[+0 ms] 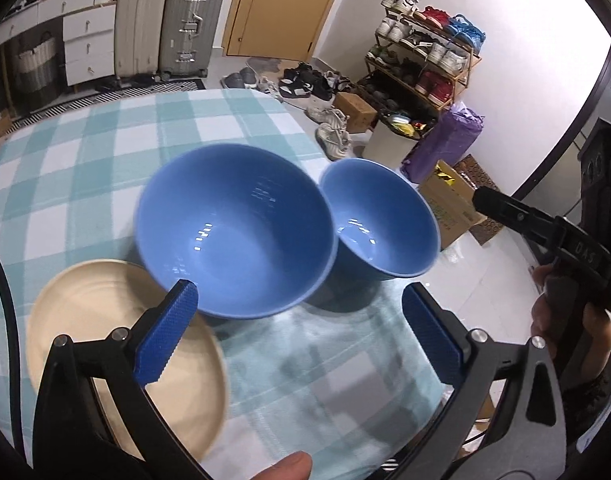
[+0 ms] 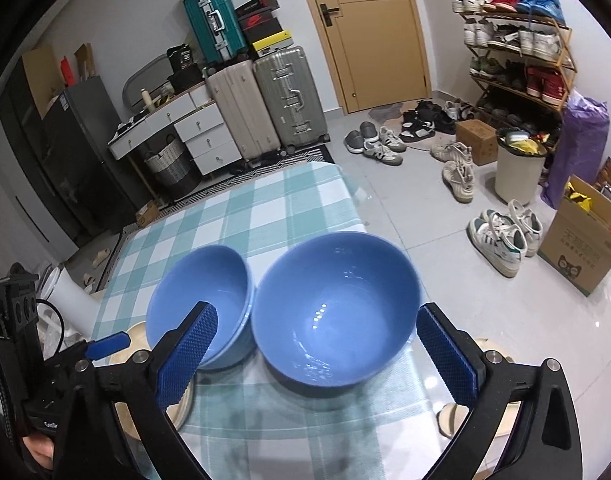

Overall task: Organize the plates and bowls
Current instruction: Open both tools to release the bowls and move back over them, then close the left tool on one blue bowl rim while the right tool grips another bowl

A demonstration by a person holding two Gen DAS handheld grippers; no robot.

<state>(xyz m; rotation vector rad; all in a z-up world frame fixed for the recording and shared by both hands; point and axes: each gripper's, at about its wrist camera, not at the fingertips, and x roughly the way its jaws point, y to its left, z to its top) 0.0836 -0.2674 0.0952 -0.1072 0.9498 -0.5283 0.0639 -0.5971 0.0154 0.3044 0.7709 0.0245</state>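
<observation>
Two blue bowls stand side by side on the checked tablecloth (image 1: 105,152). The left bowl (image 1: 235,232) (image 2: 203,304) partly overlaps a cream plate (image 1: 117,344) (image 2: 135,338) at the near left. The right bowl (image 1: 379,220) (image 2: 337,308) sits near the table's right edge. My left gripper (image 1: 297,328) is open and empty, just in front of the left bowl, its left finger over the plate. My right gripper (image 2: 317,354) is open and empty, its jaws either side of the right bowl's near rim.
The table's right edge (image 2: 353,208) drops to a tiled floor with scattered shoes (image 2: 457,172), a cardboard box (image 2: 581,248), a white bin (image 2: 519,172) and a shoe rack (image 2: 521,60). Suitcases (image 2: 265,108) and drawers (image 2: 201,136) stand beyond the table's far end.
</observation>
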